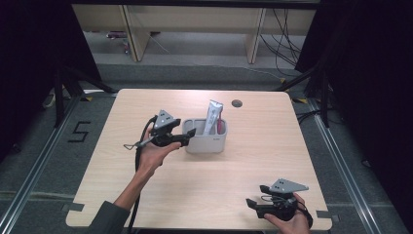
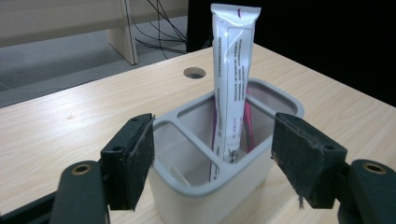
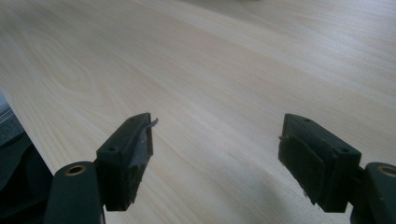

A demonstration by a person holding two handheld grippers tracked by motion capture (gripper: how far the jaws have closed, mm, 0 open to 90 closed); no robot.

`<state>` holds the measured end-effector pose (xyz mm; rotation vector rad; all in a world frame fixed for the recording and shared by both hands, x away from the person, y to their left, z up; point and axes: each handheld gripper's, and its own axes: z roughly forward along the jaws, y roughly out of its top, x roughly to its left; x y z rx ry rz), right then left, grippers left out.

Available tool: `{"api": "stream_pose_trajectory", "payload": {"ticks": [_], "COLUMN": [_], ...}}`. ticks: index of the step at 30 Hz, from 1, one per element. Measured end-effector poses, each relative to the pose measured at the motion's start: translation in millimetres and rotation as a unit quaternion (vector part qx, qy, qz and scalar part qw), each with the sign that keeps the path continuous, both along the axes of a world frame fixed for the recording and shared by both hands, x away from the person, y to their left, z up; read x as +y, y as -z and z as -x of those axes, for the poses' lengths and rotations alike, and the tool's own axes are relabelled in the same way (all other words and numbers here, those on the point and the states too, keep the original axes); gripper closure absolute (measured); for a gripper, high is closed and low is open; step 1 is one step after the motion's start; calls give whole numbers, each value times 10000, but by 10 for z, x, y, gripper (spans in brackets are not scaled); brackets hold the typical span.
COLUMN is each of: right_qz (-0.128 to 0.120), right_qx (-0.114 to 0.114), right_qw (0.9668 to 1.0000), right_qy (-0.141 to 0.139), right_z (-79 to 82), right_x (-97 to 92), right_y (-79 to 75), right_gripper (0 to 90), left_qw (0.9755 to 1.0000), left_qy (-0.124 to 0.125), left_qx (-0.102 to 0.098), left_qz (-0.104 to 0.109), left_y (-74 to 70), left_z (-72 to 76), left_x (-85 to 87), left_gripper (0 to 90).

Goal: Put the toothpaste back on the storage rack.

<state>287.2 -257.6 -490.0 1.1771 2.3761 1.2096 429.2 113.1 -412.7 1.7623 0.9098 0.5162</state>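
A grey two-compartment holder (image 2: 219,172) stands on the wooden table (image 1: 204,190), its near end sitting between the jaws of the left gripper (image 2: 212,154), with both pads clear of its walls. A white toothpaste tube (image 2: 232,79) leans upright in the far compartment, straight ahead of those jaws, beside a pink toothbrush (image 2: 249,126). The near compartment, just past the pads, looks empty. The left gripper's jaws stand wide and grip nothing. The right gripper (image 3: 217,154) hovers low over bare table near the front edge, well apart from the holder, its jaws spread wide and empty.
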Motion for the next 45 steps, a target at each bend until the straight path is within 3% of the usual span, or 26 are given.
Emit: {"api": "stream_pose_trajectory", "payload": {"ticks": [11, 15, 17, 18, 19, 20, 28, 29, 32, 34, 37, 39, 41, 42, 43, 44, 45], "right_qz": [11, 10, -5, -49, 70, -12, 42, 109, 43, 89, 47, 92, -1, 3, 105, 33, 48], "right_qx": [26, 45, 79, 98, -27, 90, 93, -27, 99, -37, 95, -36, 170, 170, 1, 123, 101], "right_qw": [10000, 9999, 10000, 9999, 9999, 10000, 9999, 9999, 9999, 9999, 9999, 9999, 9999, 9999, 9999, 9999, 9999], "right_qy": [11, -166, -34, -55, -80, -35, -13, -49, 0, -42, -8, -44, 4, 5, -59, -14, -13], "right_z": [4, -8, 7, 11, 1, 15, 13, 2, 14, 2, 13, 2, 18, 17, 0, 15, 13], "right_x": [17, 13, 26, 30, 14, 28, 26, 14, 26, 16, 27, 17, 35, 36, 17, 32, 30], "right_y": [-1, 4, 5, 11, 6, 4, 7, 8, 5, 11, 8, 12, 9, 10, 12, 11, 9], "right_gripper": [266, 266, 266, 266, 266, 266, 266, 266, 266, 267, 266, 266, 266, 266, 266, 266, 266], "left_qw": [10000, 10000, 10000, 9999, 10000, 9999, 10000, 9999, 9999, 9999, 9999, 9998, 9998, 9998, 9997, 9997, 9997], "left_qy": [26, 55, 25, 35, 33, 33, 17, 20, 36, 50, 39, 45, 62, 69, 71, 69, 56], "left_qx": [9, 11, 30, 33, 37, 37, 42, 46, 57, 61, 70, 80, 90, 88, 93, 94, 106], "left_qz": [-72, -61, -83, -88, -87, -89, -81, -97, -96, -113, -148, -161, -184, -190, -210, -213, -222], "left_y": [80, 98, 103, 107, 110, 113, 121, 127, 156, 171, 176, 179, 187, 193, 199, 210, 218], "left_z": [153, 181, 200, 205, 210, 216, 260, 263, 272, 288, 321, 346, 370, 381, 392, 403, 413], "left_x": [182, 202, 208, 212, 215, 222, 263, 269, 283, 294, 319, 334, 349, 358, 367, 374, 385], "left_gripper": [278, 274, 273, 272, 272, 272, 271, 270, 270, 270, 270, 270, 269, 268, 268, 268, 268]}}
